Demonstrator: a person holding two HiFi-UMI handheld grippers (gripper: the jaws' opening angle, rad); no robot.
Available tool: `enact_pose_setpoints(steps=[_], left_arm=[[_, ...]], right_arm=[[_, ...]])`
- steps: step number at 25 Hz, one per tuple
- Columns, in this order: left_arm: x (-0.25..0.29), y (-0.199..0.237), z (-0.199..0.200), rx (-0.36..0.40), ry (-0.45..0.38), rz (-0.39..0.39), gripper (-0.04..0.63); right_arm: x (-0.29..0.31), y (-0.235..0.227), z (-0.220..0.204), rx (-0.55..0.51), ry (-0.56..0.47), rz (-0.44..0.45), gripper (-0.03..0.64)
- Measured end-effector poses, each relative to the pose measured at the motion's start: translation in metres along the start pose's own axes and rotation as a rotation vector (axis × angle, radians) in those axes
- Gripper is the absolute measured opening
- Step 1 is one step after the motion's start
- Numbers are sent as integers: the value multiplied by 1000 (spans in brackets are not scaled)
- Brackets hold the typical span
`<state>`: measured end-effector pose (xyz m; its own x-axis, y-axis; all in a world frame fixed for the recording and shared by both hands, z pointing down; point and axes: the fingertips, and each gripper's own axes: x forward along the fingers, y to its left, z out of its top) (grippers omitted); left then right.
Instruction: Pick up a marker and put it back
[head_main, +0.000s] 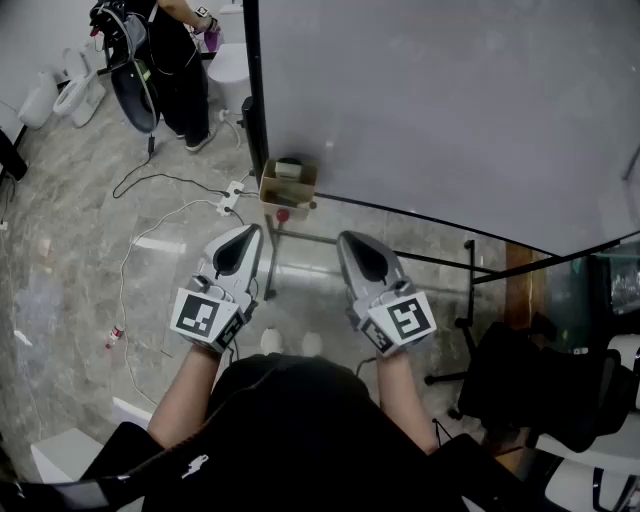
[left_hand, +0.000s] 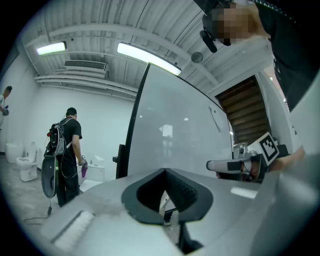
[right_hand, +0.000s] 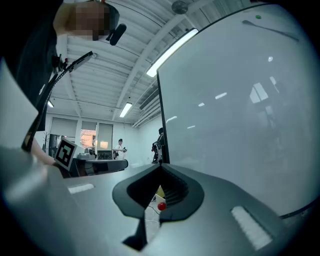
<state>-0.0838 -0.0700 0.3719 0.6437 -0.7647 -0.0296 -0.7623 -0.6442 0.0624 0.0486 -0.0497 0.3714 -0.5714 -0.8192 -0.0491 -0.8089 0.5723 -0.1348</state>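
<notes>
No marker shows plainly. A small cardboard box (head_main: 288, 184) hangs at the lower left corner of the big whiteboard (head_main: 450, 110), with a small red round thing (head_main: 283, 214) just under it. That red thing (right_hand: 161, 206) also shows through the gap behind the right gripper's jaws. My left gripper (head_main: 252, 231) and right gripper (head_main: 345, 238) are held side by side close to my body, tips towards the box and well short of it. Both are shut with nothing between the pads: the left gripper (left_hand: 165, 170) and the right gripper (right_hand: 160, 165) meet at their tips.
A person with a backpack (head_main: 165, 55) stands at the far left by white fixtures (head_main: 62, 92). Cables (head_main: 160, 184) and a power strip (head_main: 232, 196) lie on the stone floor. The whiteboard's stand bars (head_main: 420, 260) run behind my grippers. A black chair (head_main: 540, 385) is at the right.
</notes>
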Motion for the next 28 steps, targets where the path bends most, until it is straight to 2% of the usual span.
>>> enact_pose_setpoints(steps=[11,28], left_arm=[[-1,-13,1,2,-3,28,5],[-4,-36,-11,19,21,84,5]], right_arm=[[-10,0,2,31,-7,55,9],[-28,-15,-20,53,46,97,9]])
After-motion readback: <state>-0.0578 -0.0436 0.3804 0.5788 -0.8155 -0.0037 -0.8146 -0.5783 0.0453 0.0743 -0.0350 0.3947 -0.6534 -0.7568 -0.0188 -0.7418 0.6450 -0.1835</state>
